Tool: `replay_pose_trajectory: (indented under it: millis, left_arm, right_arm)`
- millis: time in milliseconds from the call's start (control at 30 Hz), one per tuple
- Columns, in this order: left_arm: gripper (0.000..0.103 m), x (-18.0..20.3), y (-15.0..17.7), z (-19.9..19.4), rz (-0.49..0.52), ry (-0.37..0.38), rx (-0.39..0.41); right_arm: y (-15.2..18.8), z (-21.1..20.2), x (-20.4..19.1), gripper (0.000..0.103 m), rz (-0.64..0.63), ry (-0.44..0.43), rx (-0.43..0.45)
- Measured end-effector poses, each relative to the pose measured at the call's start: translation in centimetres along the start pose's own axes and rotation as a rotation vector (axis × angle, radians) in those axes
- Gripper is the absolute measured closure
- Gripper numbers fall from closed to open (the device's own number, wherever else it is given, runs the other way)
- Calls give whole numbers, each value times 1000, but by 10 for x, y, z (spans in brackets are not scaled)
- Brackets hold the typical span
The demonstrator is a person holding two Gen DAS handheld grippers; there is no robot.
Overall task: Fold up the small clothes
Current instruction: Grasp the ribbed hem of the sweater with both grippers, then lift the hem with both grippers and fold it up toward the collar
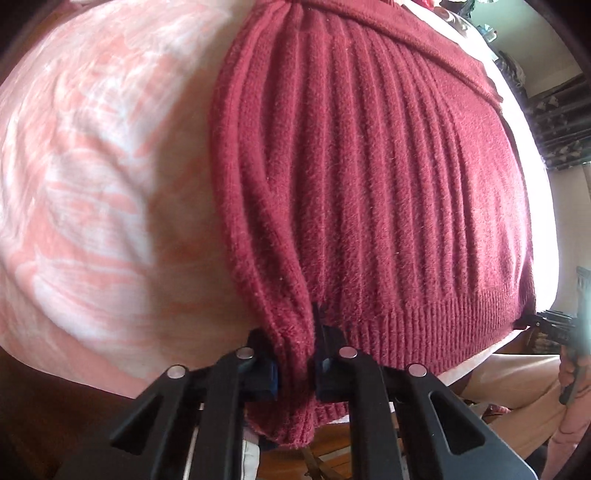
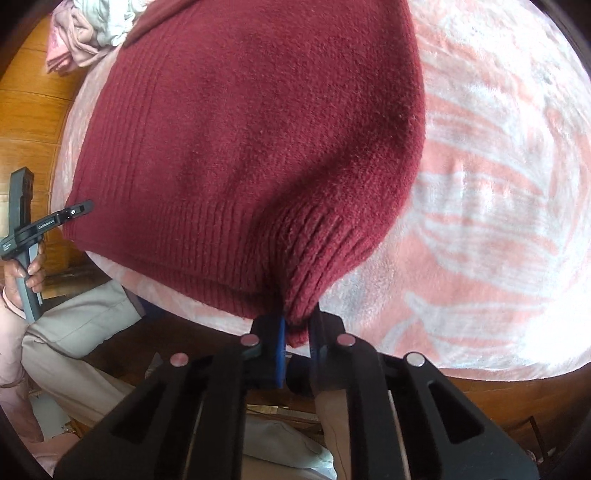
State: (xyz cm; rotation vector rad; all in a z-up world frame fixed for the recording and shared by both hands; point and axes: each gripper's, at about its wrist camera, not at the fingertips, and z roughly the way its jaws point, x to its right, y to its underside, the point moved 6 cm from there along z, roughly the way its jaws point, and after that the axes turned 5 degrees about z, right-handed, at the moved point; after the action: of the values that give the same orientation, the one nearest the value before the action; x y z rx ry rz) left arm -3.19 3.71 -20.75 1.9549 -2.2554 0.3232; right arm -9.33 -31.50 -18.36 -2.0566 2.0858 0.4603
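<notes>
A dark red knitted sweater (image 1: 369, 177) lies on a pink and white patterned blanket (image 1: 92, 166). My left gripper (image 1: 295, 365) is shut on the left corner of its ribbed hem, which bunches between the fingers. In the right wrist view the sweater (image 2: 240, 140) fills the middle, and my right gripper (image 2: 297, 332) is shut on the right corner of the hem. The left gripper (image 2: 70, 214) also shows at the hem's far left corner in that view. The right gripper (image 1: 554, 321) shows at the right edge of the left wrist view.
The blanket (image 2: 498, 184) covers a surface with a wooden floor (image 2: 29, 110) around it. A pile of pale pink and white clothes (image 2: 88, 33) lies at the far end. The person's beige trousers (image 2: 74, 332) are near the front edge.
</notes>
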Motion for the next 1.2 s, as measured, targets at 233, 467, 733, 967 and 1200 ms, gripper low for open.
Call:
replay_pose_trajectory:
  millis: [233,467,733,967,1200]
  left_arm:
    - [92,4,-35,-44,-68,168,107]
    - [92,-6,-83,-93,-101,243,237]
    - [92,-15,-174,-103,-108,173,329]
    - [91,-33,-231,-58,-136,120,294]
    - [87,-57,-255,-18,-227,153,240]
  right_arm:
    - [-21,-60,-7,96,25,-156,149]
    - [-72,-115,-1,96,58,-188,253]
    - [-175,-128,20,96,92,-95,280]
    - [-250,-90,26,96,118,-55,219]
    - [-293,-72,32,93,103,-89,229]
